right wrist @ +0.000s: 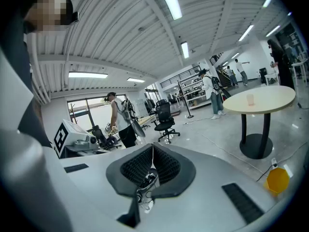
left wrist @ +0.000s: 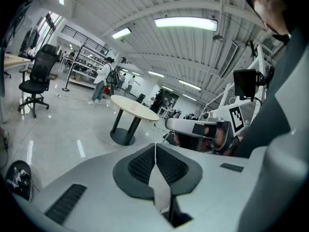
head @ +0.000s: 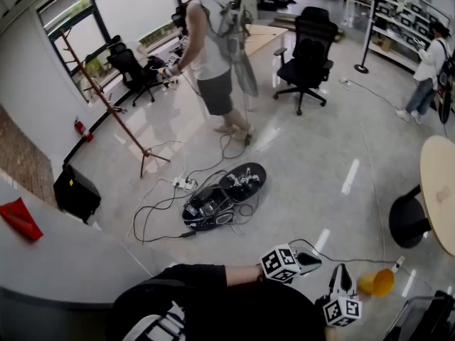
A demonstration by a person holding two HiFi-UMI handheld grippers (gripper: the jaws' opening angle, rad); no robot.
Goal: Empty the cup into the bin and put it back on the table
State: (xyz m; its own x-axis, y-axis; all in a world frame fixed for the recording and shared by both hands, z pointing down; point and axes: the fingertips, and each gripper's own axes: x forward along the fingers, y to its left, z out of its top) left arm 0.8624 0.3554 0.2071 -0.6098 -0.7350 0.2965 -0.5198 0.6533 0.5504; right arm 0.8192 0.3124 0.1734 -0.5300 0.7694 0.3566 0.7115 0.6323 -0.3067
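Observation:
A small pale cup (right wrist: pixel 250 99) stands on the round light-wood table (right wrist: pixel 260 96), far ahead of my right gripper (right wrist: pixel 152 161). That table shows at the right edge of the head view (head: pixel 442 190) and in the left gripper view (left wrist: pixel 136 108). Both grippers are held low in front of my body, over the floor, side by side. My left gripper (head: pixel 313 262) is shut with nothing between its jaws (left wrist: pixel 155 163). My right gripper (head: pixel 341 275) is shut and empty too. A yellow cup-shaped object (head: pixel 376 283) lies on the floor just right of the right gripper.
A person (head: pixel 213 48) stands mid-floor near black office chairs (head: pixel 307 54) and a wooden coat rack (head: pixel 106 101). Black round devices with tangled cables (head: pixel 224 194) lie on the floor. A black box (head: pixel 75 192) sits by the left wall. Another person (head: pixel 429 66) stands far right.

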